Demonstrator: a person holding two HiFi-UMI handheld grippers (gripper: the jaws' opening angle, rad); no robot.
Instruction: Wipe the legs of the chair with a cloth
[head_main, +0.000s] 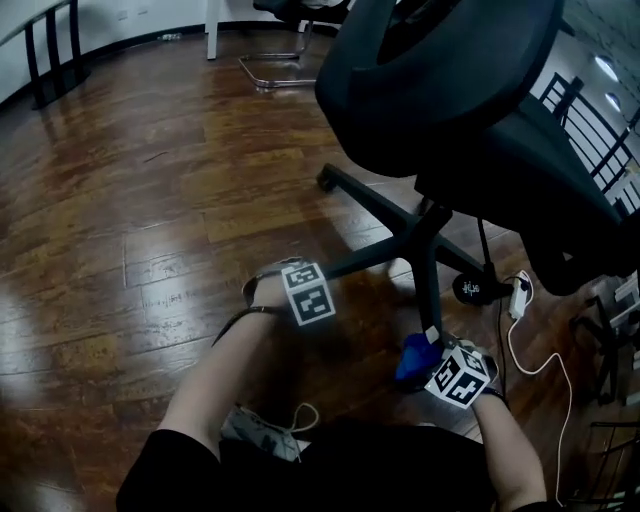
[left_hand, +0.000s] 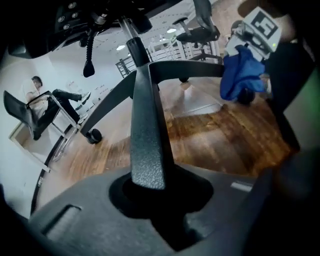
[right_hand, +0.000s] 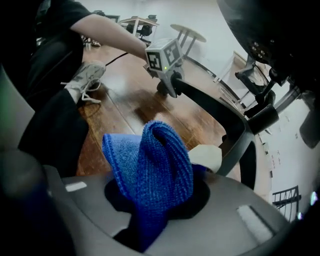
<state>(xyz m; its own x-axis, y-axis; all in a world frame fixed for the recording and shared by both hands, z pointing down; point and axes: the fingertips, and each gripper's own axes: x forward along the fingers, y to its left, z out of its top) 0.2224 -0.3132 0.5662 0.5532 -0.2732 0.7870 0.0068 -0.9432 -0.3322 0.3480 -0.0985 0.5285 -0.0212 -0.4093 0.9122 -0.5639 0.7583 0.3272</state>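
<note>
The black office chair (head_main: 450, 90) stands on the wooden floor, and the left gripper (left_hand: 160, 212) is clamped round the outer end of one chair leg (left_hand: 146, 125), apparently to steady it. The right gripper (right_hand: 155, 215) pinches a bunched blue cloth (right_hand: 155, 165) at the tip of the neighbouring leg (head_main: 428, 290), far out from the chair's hub. Wiping looks barely begun, with the other legs probably left to do.

Blue cloth (right_hand: 150, 165), black chair legs (head_main: 400, 245), brown wood-grain floor (head_main: 150, 200), black-and-white marker cubes (head_main: 308, 292).

End of chair leg (left_hand: 147, 125) hidden inside left gripper (left_hand: 160, 200), lower end of cloth (right_hand: 152, 165) buried in right gripper (right_hand: 155, 210)
</note>
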